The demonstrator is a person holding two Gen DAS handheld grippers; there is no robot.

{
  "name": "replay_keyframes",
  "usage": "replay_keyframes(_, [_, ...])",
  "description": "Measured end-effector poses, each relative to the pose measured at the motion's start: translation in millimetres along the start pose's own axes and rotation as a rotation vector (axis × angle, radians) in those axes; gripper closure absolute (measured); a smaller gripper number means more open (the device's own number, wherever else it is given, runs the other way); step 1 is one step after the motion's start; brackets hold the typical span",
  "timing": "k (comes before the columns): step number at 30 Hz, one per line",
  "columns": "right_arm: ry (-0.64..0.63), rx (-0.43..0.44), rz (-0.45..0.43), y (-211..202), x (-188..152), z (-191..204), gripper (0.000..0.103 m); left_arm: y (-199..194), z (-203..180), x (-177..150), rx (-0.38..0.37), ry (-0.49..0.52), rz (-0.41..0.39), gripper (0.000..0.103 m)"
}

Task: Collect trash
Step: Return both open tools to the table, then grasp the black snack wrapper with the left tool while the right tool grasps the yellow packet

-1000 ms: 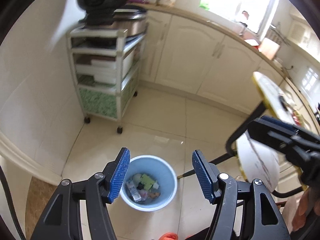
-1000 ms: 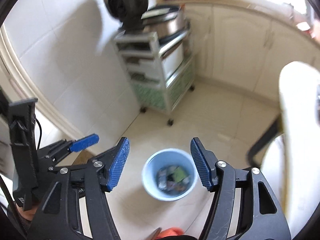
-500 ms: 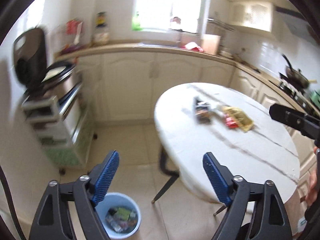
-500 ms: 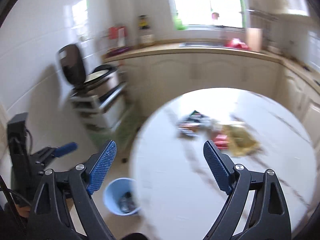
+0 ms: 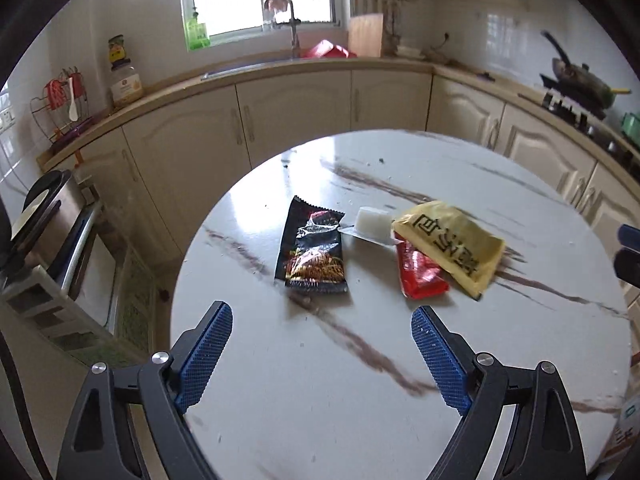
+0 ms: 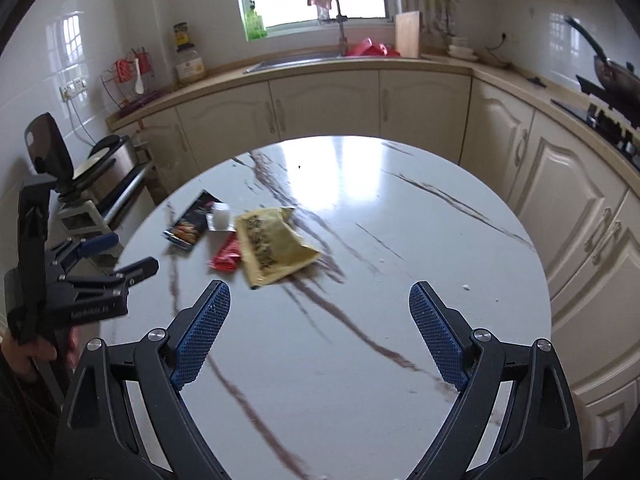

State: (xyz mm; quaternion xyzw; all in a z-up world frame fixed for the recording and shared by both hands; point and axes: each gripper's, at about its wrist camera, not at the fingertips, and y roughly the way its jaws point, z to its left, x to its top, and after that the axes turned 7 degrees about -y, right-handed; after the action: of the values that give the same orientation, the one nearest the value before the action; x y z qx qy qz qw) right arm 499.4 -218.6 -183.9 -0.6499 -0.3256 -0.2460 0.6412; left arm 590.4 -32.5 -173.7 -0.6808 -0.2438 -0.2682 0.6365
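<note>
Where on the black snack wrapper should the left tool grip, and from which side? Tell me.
Take the black snack wrapper at its near short edge, coming from the left tool's own side. It lies flat on the table, lengthwise away from that open tool, and its near end is clear of the white tub.

From my right wrist view, my right gripper (image 6: 319, 336) hangs over the round marble counter (image 6: 400, 240) with its jaws wide and nothing between them; they have just been opening. Ahead and to the left lies a cluster of trash: a yellow packet (image 6: 272, 246), a red wrapper (image 6: 227, 255) tucked under its left edge, a small white packet (image 6: 221, 217), and a black snack wrapper (image 6: 191, 225). My left gripper (image 6: 120, 254) sits at the counter's left edge, jaws apart.
</note>
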Motion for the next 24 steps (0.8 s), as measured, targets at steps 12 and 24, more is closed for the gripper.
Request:
replay_keyframes(12, [-0.097, 0.034, 0.132, 77.9, 18.1, -10.1, 0.012, 102.2, -3.7, 56.5, 0.061, 0.039, 0.092, 0.017])
replay_keyframes(24, [-0.094, 0.205, 0.194, 147.6, 46.4, 12.4, 0.013, 125.6, -1.4, 74.7, -0.088, 0.094, 0.066, 0.075])
